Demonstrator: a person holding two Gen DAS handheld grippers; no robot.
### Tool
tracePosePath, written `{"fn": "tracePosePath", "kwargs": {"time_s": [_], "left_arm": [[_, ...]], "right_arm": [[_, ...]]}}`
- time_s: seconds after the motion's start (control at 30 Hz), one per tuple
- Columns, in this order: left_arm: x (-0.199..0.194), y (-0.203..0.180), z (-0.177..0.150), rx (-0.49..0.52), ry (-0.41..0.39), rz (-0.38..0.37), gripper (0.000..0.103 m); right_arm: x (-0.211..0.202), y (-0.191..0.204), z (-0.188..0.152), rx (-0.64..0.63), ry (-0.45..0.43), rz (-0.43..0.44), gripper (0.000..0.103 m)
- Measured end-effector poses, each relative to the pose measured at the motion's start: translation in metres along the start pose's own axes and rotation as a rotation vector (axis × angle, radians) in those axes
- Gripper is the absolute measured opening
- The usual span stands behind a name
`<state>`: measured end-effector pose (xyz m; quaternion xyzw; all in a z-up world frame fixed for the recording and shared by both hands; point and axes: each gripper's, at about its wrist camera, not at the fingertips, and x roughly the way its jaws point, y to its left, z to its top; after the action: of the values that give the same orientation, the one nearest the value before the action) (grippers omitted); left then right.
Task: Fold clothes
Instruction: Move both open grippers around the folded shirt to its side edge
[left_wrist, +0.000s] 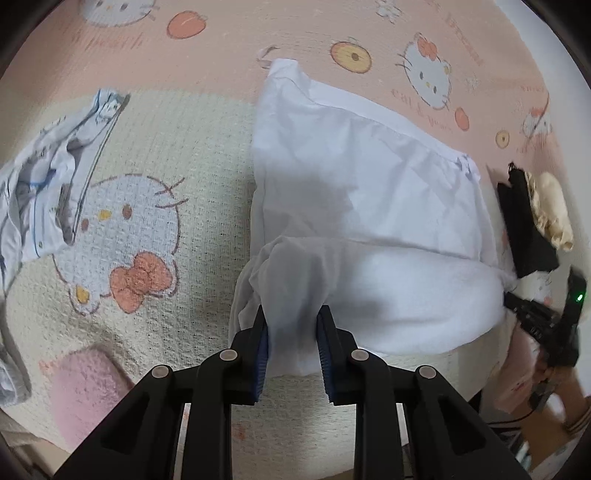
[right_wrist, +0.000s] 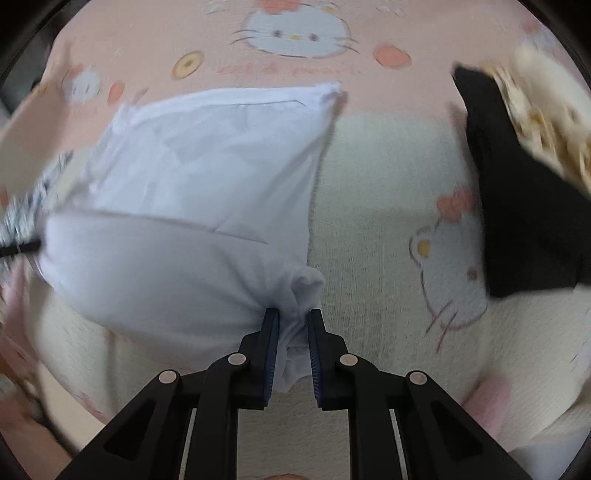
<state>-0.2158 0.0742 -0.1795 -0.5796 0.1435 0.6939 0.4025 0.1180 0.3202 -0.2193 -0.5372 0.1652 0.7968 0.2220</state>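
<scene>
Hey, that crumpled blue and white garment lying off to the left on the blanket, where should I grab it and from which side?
Probably by the dark-edged hem of the crumpled garment, coming from its right: that edge runs fairly straight and lies exposed, while the rest is bunched.

Cartoon-cat blanket (left_wrist: 155, 155) carrying white garment (left_wrist: 354, 184), crumpled patterned garment (left_wrist: 48, 177), black folded garment (left_wrist: 524, 229) topped by cream one (left_wrist: 554, 206).
</scene>
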Motion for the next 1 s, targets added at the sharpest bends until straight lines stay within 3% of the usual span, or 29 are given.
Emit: {"fn": "tracePosePath", "kwargs": {"time_s": [0.17,0.23,0.27,0.3,0.43,0.6,0.7,0.8,0.9,1.0], "left_arm": [[-0.014,-0.023,-0.005,0.121,-0.039,0.049,0.026],[-0.024,-0.031,-0.008,0.146,-0.034,0.049,0.031],[-0.029,-0.035,-0.009,0.158,-0.031,0.049,0.035],[-0.034,-0.038,-0.011,0.170,-0.029,0.049,0.041],[-0.042,-0.054,-0.013,0.235,0.011,0.080,0.047],[-0.046,-0.076,-0.020,0.384,0.103,0.189,0.047],[-0.045,-0.089,-0.025,0.482,0.149,0.267,0.047],[-0.042,-0.101,-0.032,0.581,0.100,0.323,0.047],[-0.038,-0.107,-0.046,0.654,0.012,0.362,0.047],[-0.022,-0.113,-0.061,0.775,0.005,0.452,0.047]], "right_arm": [[-0.008,0.006,-0.002,-0.041,-0.045,-0.021,0.016],[-0.018,0.014,-0.003,-0.103,-0.087,-0.055,0.033],[-0.026,0.019,-0.004,-0.136,-0.110,-0.062,0.049],[-0.034,0.024,-0.004,-0.169,-0.134,-0.069,0.057],[-0.057,0.058,0.001,-0.326,-0.160,-0.135,0.067],[-0.070,0.101,-0.007,-0.550,-0.101,-0.185,0.068],[-0.069,0.109,-0.015,-0.609,-0.047,-0.203,0.068],[-0.061,0.113,-0.023,-0.635,-0.015,-0.212,0.068],[-0.056,0.112,-0.036,-0.657,-0.081,-0.248,0.068],[-0.045,0.111,-0.041,-0.633,-0.098,-0.267,0.068]]}}
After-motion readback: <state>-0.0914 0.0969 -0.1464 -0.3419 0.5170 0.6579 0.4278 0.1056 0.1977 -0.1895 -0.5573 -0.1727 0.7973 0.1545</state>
